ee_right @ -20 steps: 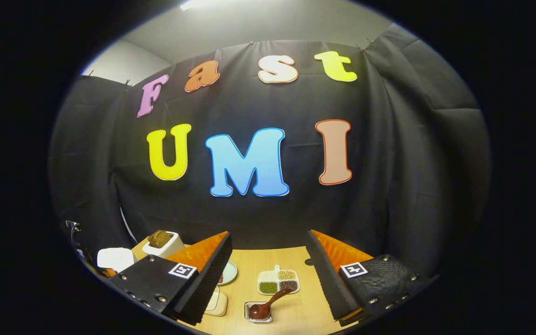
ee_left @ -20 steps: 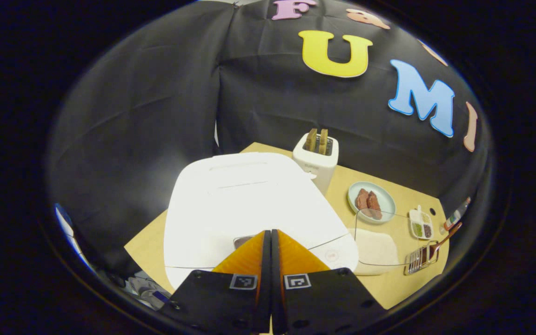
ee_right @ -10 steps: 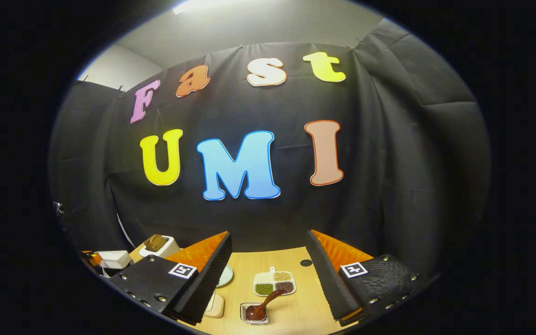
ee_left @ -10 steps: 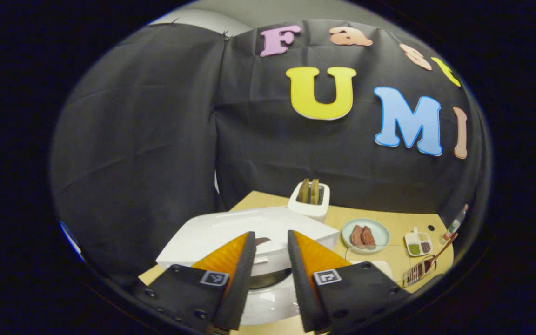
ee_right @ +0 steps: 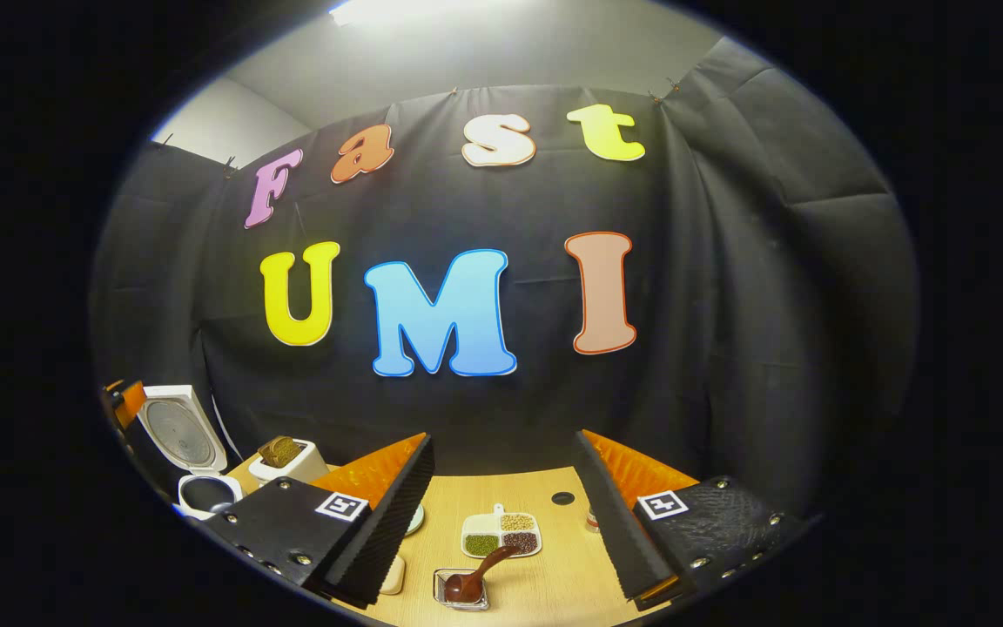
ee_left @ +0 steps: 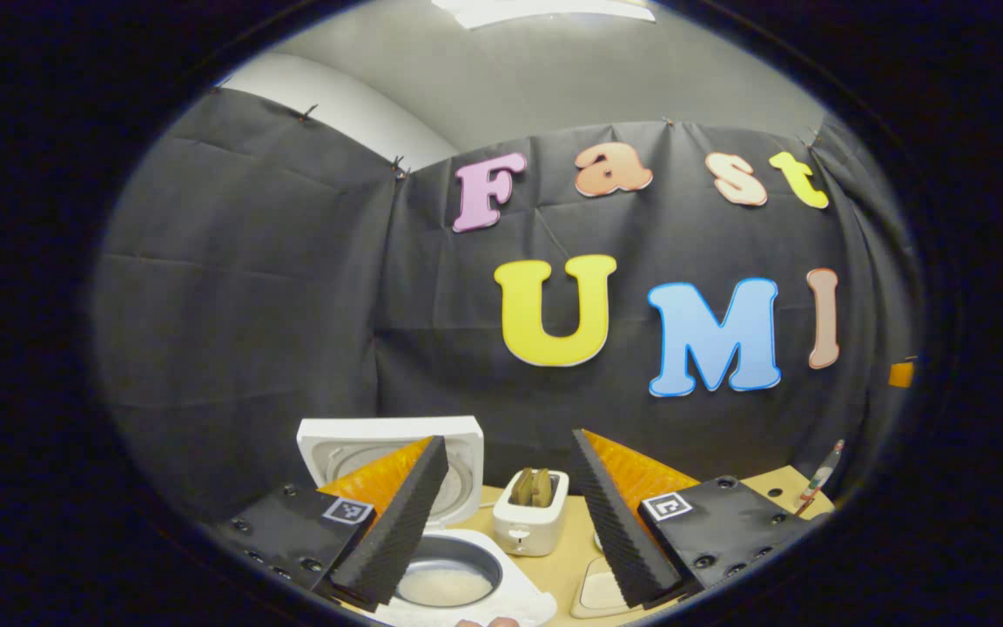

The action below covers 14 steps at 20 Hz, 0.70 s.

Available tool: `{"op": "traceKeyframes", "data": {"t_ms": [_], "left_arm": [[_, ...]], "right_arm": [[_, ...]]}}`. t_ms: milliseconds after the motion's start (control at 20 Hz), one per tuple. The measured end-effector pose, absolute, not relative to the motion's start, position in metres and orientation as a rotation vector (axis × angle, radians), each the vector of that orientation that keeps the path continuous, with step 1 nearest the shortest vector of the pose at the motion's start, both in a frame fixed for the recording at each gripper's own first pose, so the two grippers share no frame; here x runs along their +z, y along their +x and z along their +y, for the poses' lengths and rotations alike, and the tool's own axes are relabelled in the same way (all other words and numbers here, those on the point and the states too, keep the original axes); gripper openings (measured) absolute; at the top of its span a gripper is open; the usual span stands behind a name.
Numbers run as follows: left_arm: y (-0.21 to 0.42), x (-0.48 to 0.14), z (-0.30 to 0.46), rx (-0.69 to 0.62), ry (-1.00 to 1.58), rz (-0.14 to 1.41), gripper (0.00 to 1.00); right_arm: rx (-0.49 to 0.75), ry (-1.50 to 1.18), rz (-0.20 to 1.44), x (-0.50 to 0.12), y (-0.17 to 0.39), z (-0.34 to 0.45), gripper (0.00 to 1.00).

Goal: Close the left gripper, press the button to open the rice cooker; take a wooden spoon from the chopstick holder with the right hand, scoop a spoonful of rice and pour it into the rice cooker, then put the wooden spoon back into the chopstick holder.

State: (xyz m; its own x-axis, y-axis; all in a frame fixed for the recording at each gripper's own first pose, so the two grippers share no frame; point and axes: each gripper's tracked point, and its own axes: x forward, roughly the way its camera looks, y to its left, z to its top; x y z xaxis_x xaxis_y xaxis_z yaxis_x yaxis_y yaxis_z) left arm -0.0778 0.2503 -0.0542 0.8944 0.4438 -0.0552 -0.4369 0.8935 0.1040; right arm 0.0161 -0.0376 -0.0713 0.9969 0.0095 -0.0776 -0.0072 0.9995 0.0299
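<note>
the left gripper point(ee_left: 508, 522) has two wedge-shaped fingers point(ee_left: 397, 531) whose inner faces are ribbed like a saw edge. each finger sits on a flat, dark mounting plate point(ee_left: 292, 542) studded with small round screws along its rim, and each plate carries a small square black-and-white coded tag point(ee_left: 347, 510). the right gripper point(ee_right: 506, 522) is built the same way: ribbed wedge fingers point(ee_right: 388, 522), screw-dotted dark plates point(ee_right: 715, 531) with a rough, textured surface, and a square coded tag point(ee_right: 663, 503) on each.
</note>
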Motion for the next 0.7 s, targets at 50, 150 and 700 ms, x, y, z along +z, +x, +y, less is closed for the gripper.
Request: {"op": "traceKeyframes", "data": {"t_ms": [50, 150, 700], "left_arm": [[-0.076, -0.045, 0.241, 0.437, 0.087, 0.060, 1.00], [-0.071, -0.033, 0.225, 0.405, 0.067, 0.042, 0.96], [-0.058, -0.050, 0.178, 0.310, 0.087, 0.079, 0.96]], "right_arm": [[0.008, 0.031, 0.063, -0.064, 0.015, -0.037, 0.97], [0.003, 0.023, 0.030, -0.053, 0.014, -0.037, 0.97], [0.054, 0.012, -0.004, -0.068, 0.018, -0.031, 0.97]]}}
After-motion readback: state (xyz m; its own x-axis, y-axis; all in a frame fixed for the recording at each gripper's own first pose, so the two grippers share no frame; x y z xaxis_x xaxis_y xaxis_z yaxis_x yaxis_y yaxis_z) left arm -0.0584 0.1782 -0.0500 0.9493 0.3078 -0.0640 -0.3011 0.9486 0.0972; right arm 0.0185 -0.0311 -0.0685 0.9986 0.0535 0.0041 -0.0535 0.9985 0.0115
